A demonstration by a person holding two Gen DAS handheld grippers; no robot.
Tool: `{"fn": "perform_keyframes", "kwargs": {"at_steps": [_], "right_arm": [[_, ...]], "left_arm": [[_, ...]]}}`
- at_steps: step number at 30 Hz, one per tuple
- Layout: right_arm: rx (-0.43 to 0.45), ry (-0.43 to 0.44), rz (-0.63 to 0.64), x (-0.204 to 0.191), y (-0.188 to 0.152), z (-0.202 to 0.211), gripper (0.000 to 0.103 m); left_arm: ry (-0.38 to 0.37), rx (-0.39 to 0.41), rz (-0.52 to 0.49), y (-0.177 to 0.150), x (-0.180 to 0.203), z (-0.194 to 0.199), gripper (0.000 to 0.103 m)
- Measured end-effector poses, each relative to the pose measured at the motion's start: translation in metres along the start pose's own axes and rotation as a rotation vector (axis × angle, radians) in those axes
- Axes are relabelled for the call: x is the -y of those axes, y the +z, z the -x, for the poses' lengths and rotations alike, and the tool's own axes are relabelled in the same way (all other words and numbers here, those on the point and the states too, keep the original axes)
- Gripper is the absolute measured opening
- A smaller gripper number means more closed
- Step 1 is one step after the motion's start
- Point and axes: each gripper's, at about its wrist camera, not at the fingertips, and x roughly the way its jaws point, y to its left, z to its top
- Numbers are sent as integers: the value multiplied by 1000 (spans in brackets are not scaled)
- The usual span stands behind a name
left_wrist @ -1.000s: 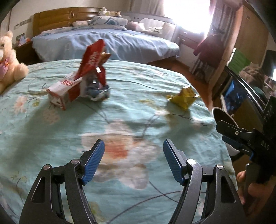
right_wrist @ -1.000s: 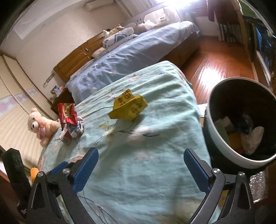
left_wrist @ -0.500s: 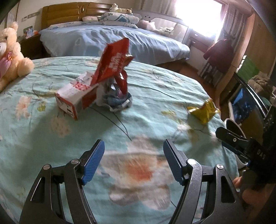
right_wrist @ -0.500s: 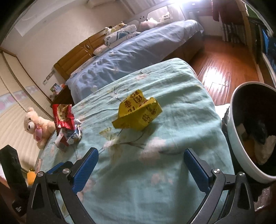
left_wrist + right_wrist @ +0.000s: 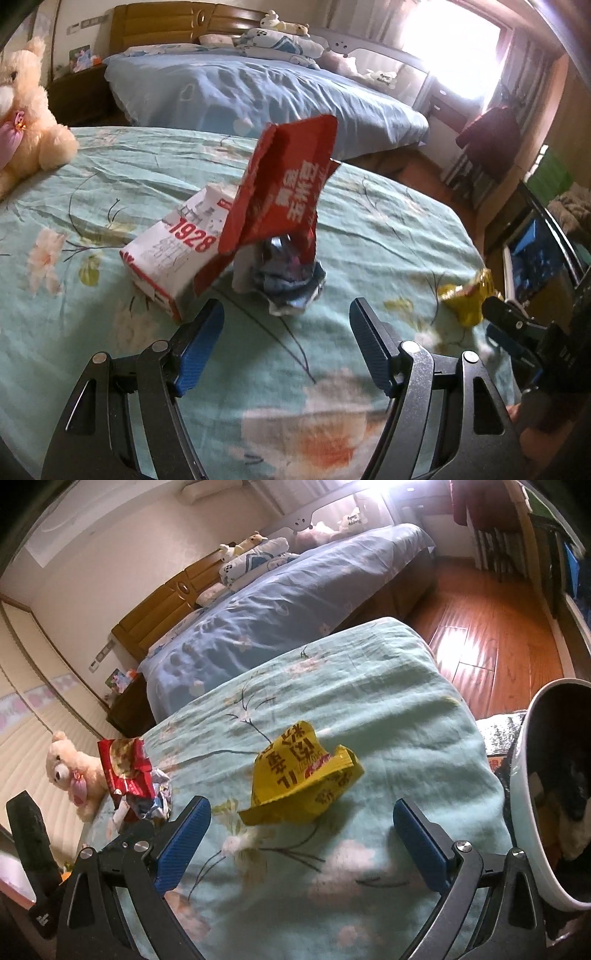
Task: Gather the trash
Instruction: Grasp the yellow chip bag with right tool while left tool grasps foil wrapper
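Pale green bedspread [image 5: 92, 206] printed with white and orange flowers. Red snack wrapper [image 5: 284, 184] with white lettering, white carton [image 5: 166, 254] with red numerals, yellow wrapper [image 5: 303, 775] with red lettering. Cream teddy bear [image 5: 70, 768]; white-rimmed bin [image 5: 524, 812].

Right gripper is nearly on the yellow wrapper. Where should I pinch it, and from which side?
Pinch the raised printed flap of the yellow wrapper, coming straight ahead and slightly from above. It lies crumpled and tented on the bedspread, so the flap stands clear of the cloth. The right gripper is open and already lined up with it.
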Motion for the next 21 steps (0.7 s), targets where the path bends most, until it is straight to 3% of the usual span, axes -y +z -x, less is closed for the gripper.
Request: {"fn": "perform_keyframes", "kwargs": {"at_steps": [4, 6, 8, 9, 10, 13, 21], "right_arm": [[1, -3, 0, -1, 3, -6, 99], [12, -17, 12, -2, 3, -7, 92], [10, -26, 21, -2, 5, -10, 66], [5, -31, 23, -2, 5, -11, 59], [0, -42, 24, -1, 4, -12, 50], [12, -38, 31, -1, 3, -11, 45], [20, -18, 47, 2, -6, 5, 41]], "left_arm": [[1, 7, 14, 5, -2, -6, 72], [3, 12, 16, 7, -3, -8, 71], [2, 14, 12, 8, -5, -10, 60], [2, 10, 8, 9, -5, -12, 48], [-3, 9, 5, 11, -4, -14, 44], [-13, 12, -18, 11, -1, -13, 12], [-56, 12, -49, -2, 10, 0, 8]]}}
